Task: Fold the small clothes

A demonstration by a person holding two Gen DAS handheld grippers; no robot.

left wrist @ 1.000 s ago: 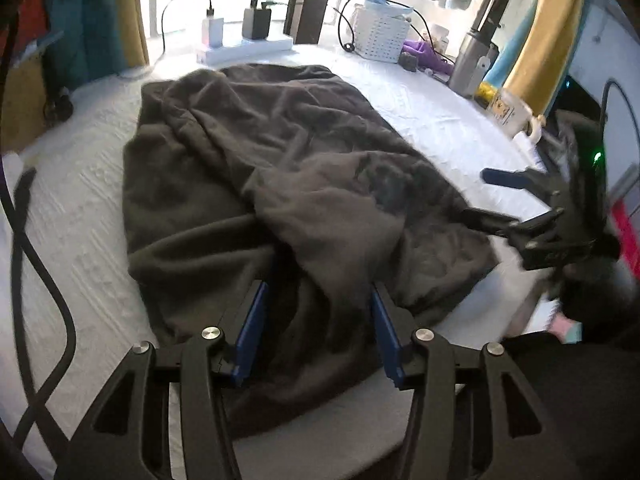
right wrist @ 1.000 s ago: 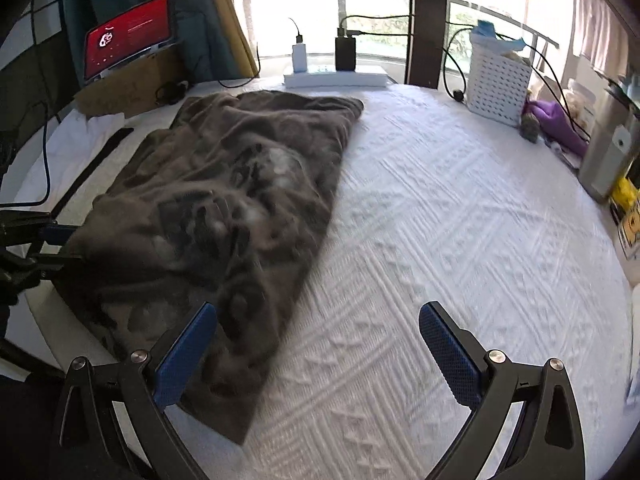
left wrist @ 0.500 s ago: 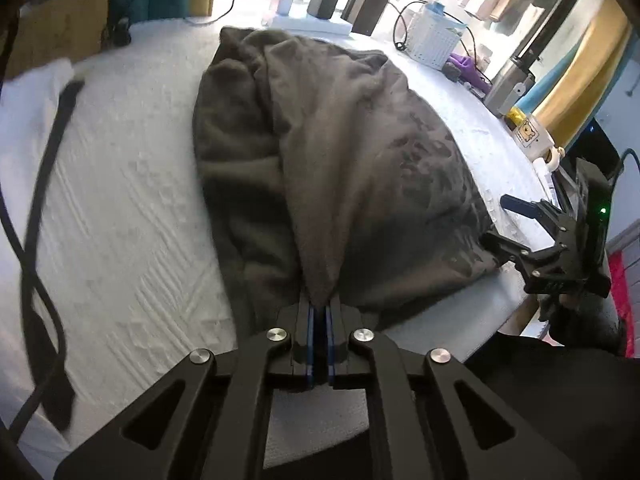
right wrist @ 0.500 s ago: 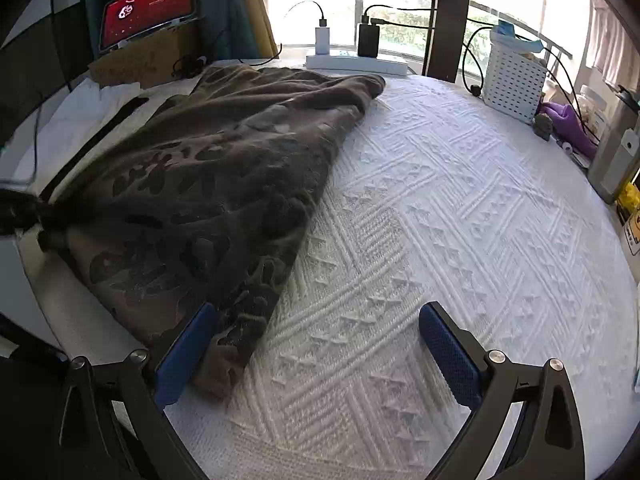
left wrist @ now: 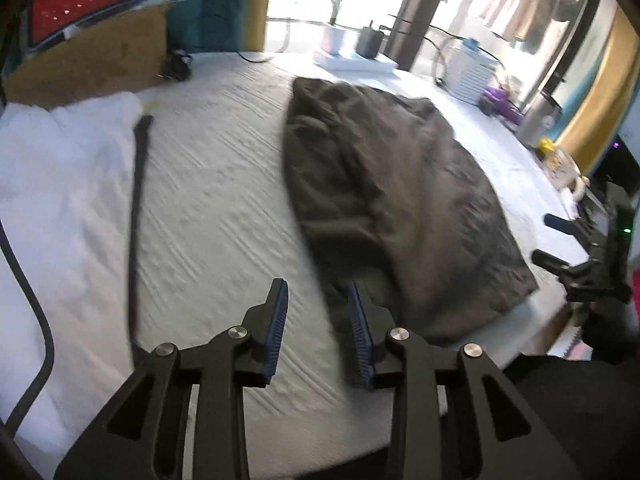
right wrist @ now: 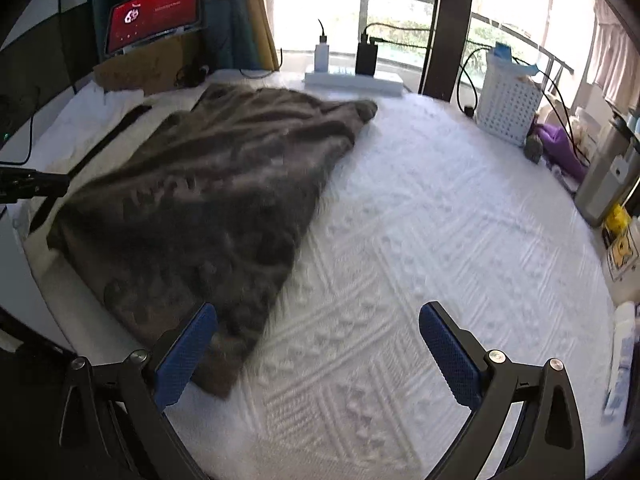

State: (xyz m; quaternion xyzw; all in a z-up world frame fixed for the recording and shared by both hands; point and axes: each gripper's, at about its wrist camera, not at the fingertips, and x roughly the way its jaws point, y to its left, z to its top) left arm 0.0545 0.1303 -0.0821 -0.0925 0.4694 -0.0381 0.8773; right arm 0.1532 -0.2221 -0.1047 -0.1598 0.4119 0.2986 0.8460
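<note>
Lying flat: brown garment (left wrist: pixel 392 200) on bed (right wrist: pixel 420 240); left gripper (left wrist: pixel 318 312) just reopened, empty | right gripper (right wrist: pixel 320 344) spread wide, empty

Loads of bare white bed (right wrist: pixel 420 240) right of the dark garment (right wrist: pixel 208 200). Far edge is cluttered though: power strip (right wrist: pixel 354 79), white basket (right wrist: pixel 508 108). A black strap (left wrist: pixel 138 208) crosses the left side.

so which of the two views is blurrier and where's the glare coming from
Left wrist view: smeared with motion blur across the bedspread and the brown garment, only the left gripper sharp. Right wrist view: crisper, slight softness on the garment; the window behind the power strip is blown out white. Both bend straight lines, fisheye.
</note>
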